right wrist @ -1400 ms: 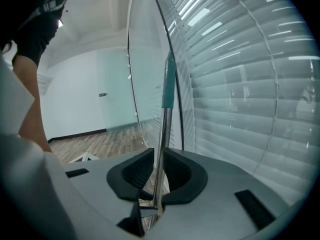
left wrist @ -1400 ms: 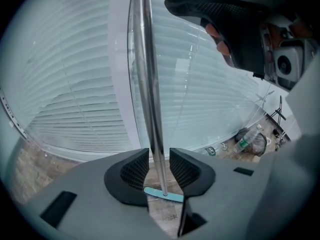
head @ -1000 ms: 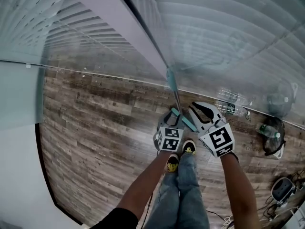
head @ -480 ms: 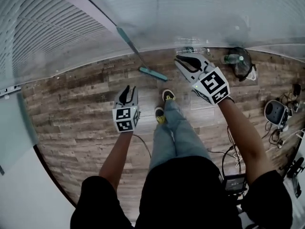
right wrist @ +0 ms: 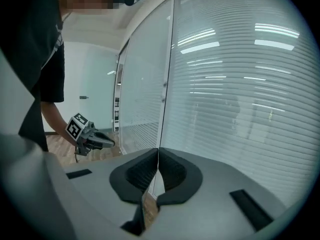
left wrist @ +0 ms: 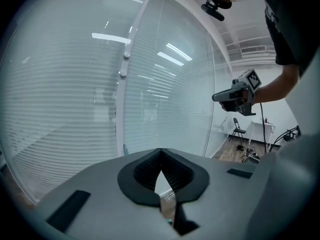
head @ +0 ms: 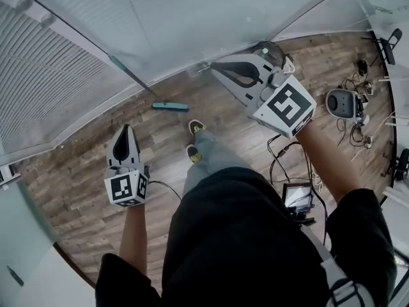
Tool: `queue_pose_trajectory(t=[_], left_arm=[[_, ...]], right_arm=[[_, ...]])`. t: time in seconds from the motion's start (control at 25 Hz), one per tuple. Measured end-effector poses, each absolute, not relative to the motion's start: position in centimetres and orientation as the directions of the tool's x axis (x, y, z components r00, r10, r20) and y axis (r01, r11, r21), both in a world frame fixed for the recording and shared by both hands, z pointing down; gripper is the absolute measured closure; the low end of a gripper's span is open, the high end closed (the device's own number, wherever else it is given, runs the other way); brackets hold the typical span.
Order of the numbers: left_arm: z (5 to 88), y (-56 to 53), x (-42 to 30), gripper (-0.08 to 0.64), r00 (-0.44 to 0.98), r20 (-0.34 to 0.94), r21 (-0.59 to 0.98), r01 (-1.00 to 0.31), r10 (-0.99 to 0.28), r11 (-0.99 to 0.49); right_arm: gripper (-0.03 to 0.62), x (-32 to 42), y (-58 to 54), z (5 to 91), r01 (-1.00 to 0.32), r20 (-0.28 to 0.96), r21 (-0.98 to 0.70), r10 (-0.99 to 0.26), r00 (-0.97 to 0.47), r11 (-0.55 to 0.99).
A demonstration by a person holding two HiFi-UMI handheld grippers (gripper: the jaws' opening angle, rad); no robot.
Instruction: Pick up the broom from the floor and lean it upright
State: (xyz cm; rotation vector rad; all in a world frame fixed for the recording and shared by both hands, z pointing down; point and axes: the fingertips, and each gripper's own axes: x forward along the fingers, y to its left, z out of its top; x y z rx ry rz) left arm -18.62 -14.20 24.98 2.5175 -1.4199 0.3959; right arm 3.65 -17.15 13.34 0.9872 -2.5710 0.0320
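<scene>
The broom [head: 167, 106] stands on its teal head on the wood floor, its thin handle [head: 131, 75] slanting up against the glass wall with blinds. Neither gripper touches it. In the head view my left gripper [head: 125, 130] hovers well to the near left of the broom head; its jaws have just been closing and are shut with nothing between them. My right gripper [head: 216, 65] is raised high to the right of the broom; its jaws also closed just now and are shut and empty. Each gripper shows in the other's view: the right gripper [left wrist: 234, 95], the left gripper [right wrist: 92, 138].
The person's feet [head: 193, 139] stand just near the broom head. A dark bag [head: 273, 50] lies by the wall behind my right gripper. A round device [head: 343, 101], cables [head: 281, 152] and a chair [head: 390, 40] occupy the floor at right.
Both grippers have left the broom and risen, the left one swinging out to the left. The left jaws went from open to shut. The broom stays leaning on the glass.
</scene>
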Motion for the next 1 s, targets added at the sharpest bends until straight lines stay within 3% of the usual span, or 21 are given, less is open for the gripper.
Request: queue_pose_trajectory(t=[0.4, 0.68, 1.0], left_arm=[[15.1, -7.0, -14.0, 0.537, 0.605, 0.187, 0.105, -0.796, -0.774, -0.596], [10.0, -4.3, -11.2, 0.537, 0.614, 0.114, 0.085, -0.789, -0.781, -0.608], [7.4, -1.5, -6.1, 0.537, 0.615, 0.118, 0.004, -0.785, -0.780, -0.619]], right_arm=[[0.569, 10.1, -7.4, 6.9, -0.853, 0.264, 0.085, -0.837, -0.479, 0.514], [0.569, 13.7, -2.7, 5.4, -0.897, 0.204, 0.044, -0.883, -0.424, 0.441], [0.569, 17.4, -0.3, 4.4, -0.907, 0.154, 0.011, -0.897, -0.415, 0.421]])
